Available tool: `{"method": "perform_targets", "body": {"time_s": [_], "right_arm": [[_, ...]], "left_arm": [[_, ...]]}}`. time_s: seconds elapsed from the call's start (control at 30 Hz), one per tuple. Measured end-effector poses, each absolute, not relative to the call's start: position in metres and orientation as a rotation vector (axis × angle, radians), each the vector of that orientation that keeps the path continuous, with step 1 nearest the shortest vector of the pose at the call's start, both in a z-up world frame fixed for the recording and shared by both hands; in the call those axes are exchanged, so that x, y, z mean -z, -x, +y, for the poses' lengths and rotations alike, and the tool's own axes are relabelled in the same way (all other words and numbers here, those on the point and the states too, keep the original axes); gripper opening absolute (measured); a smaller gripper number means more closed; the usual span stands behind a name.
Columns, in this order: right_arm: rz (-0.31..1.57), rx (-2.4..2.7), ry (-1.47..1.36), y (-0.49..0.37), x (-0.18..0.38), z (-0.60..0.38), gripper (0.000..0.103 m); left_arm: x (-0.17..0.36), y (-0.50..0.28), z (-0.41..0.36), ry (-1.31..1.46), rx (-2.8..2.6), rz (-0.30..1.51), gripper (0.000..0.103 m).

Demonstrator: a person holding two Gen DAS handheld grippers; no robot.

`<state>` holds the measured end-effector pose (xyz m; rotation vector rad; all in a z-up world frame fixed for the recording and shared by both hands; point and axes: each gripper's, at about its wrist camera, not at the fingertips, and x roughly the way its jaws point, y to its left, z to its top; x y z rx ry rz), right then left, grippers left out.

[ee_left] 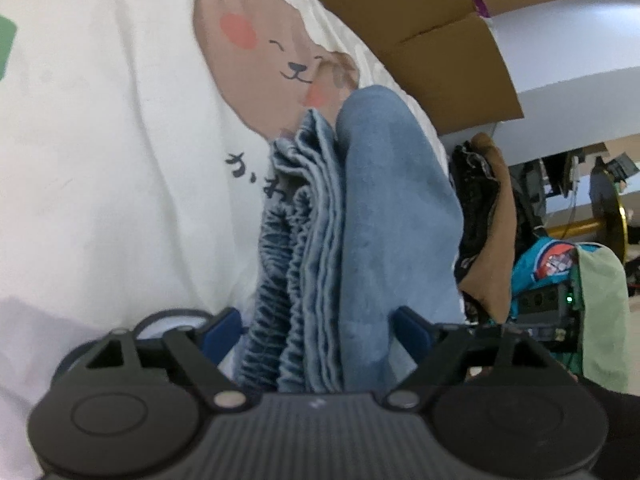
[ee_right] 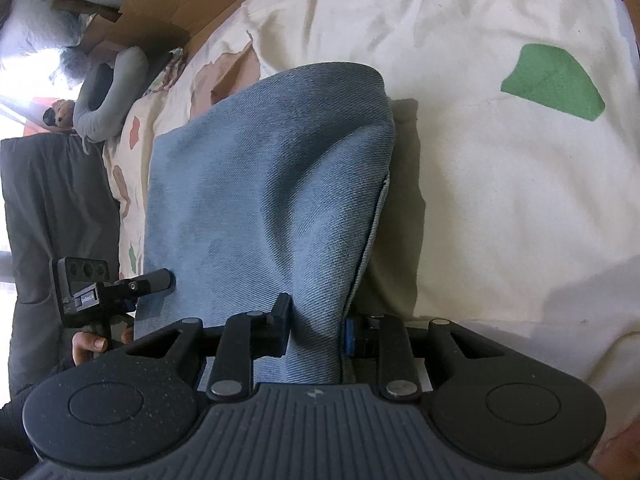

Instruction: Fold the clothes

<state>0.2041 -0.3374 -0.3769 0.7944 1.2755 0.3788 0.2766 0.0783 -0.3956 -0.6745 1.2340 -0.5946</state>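
Note:
A folded blue denim garment (ee_left: 384, 208) with a gathered elastic waistband (ee_left: 280, 280) lies on a white sheet with a bear print (ee_left: 100, 160). My left gripper (ee_left: 318, 328) stands wide open astride the stacked layers, and white sheet shows beside its left pad. In the right wrist view the same denim (ee_right: 264, 184) rises in a rounded fold from my right gripper (ee_right: 316, 332), whose blue pads pinch a narrow bunch of the cloth. A finger of the left gripper (ee_right: 156, 280) rests at the denim's left edge, with a person's hand (ee_right: 90, 346) below it.
A cardboard box (ee_left: 420, 20) borders the sheet at the back. A heap of dark and brown clothes (ee_left: 484, 220) and a pale green cloth (ee_left: 600, 312) lie to the right. A grey curved cushion (ee_right: 108, 92) and dark bedding (ee_right: 52, 220) sit at the left.

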Motion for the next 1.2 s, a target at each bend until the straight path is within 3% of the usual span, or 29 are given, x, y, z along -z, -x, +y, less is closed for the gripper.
{"method": "perform_targets", "body": {"time_s": [0.13,0.23,0.33,0.5,0.67,0.93,1.2], "right_arm": [[1.27,-0.373,-0.811,-0.202,0.379,-0.339,0.028],[1.272,-0.37,-0.81,-0.202,0.379,-0.338,0.028],[1.276,-0.365,-0.815,-0.202,0.379,-0.339,0.029],[1.285,-0.35,-0.842,-0.199,0.385,-0.341,0.041],[1.286,-0.368,-0.871,-0.197,0.388,-0.341,0.041],[1.282,-0.397,-0.922,-0.197,0.4,-0.338,0.044],[1.249,-0.445,-0.901,-0.2,0.389,-0.335,0.023]], "left_arm": [[0.397,-0.283,0.075,0.692,0.623,1.234,0.076],[0.395,-0.286,0.076,0.716,0.649,1.234,0.056],[0.391,-0.284,0.079,0.742,0.672,1.222,0.048],[0.394,-0.285,0.08,0.751,0.673,1.238,0.052],[0.402,-0.286,0.083,0.763,0.681,1.26,0.061],[0.411,-0.289,0.08,0.744,0.717,1.279,0.064],[0.403,-0.281,0.087,0.757,0.725,1.248,0.045]]}}
